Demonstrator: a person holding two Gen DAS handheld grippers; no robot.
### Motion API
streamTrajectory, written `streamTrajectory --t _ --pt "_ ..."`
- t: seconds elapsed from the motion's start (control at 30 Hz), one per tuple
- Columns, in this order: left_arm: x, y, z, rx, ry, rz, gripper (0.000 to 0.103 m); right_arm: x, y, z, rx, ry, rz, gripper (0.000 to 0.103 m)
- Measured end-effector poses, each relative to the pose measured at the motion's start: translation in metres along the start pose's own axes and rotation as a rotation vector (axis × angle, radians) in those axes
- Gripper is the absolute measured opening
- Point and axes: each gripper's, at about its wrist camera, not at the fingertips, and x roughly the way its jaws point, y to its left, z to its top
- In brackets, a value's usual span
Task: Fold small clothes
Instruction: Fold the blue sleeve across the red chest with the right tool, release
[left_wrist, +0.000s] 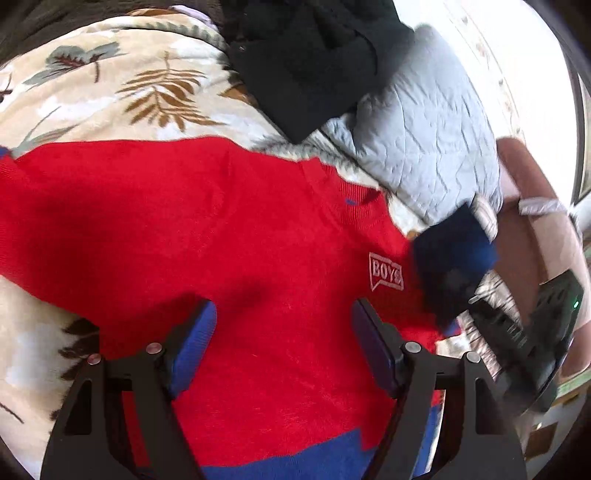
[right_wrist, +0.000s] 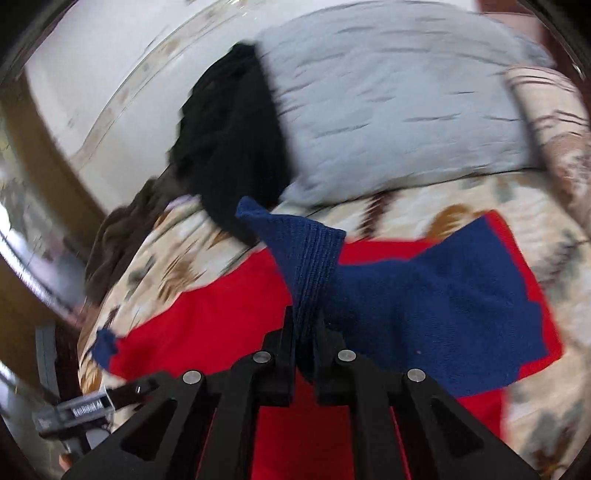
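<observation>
leaf-print bedspread (left_wrist: 110, 85) carries the red sweater (left_wrist: 207, 229), black garment (left_wrist: 306, 66), grey quilt (left_wrist: 424, 122)

light: bright daylight | blur: heavy motion smear, right view | edges: fisheye bending, dark corners

Bedroom in a home: bed spread with a cream leaf-print blanket (left_wrist: 110, 92), a pale grey quilted pillow (left_wrist: 417, 140), dark clothes heaped (left_wrist: 310, 62) against a white wall (right_wrist: 92, 85).

The red sweater (left_wrist: 221, 229) runs off the frame's bottom edge; motion blur smears the grey quilt (right_wrist: 399, 110).
</observation>
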Motion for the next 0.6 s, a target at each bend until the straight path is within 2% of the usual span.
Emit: streamTrajectory --t 0.17,0.23,0.27,0.37,0.4,0.5,0.6 --pt "-0.017 0.019 0.009 -0.064 -0.040 -0.046 0.075 0.040 0.066 -0.020 -0.088 0.092 0.057 0.006" --pt "-0.019 0.026 0.011 -0.098 -0.044 -0.082 0.075 0.053 0.081 -0.028 -0.101 0.125 0.062 0.008" --pt "-0.017 0.029 0.011 -0.109 -0.038 -0.097 0.075 0.067 0.088 -0.035 -0.102 0.171 0.065 0.013" --pt "-0.009 0.029 0.010 -0.119 -0.002 -0.126 0.075 0.089 0.097 -0.055 -0.132 0.322 0.053 0.017" --pt "-0.004 0.027 0.008 -0.112 0.018 -0.132 0.075 0.087 0.098 -0.060 -0.145 0.339 0.053 0.017" --pt "0.009 0.016 0.002 -0.087 0.075 -0.151 0.075 0.061 0.085 -0.058 -0.128 0.316 0.098 0.025" --pt "0.027 0.004 -0.007 -0.059 0.150 -0.164 0.075 0.021 0.049 -0.047 -0.034 0.255 0.125 0.034"
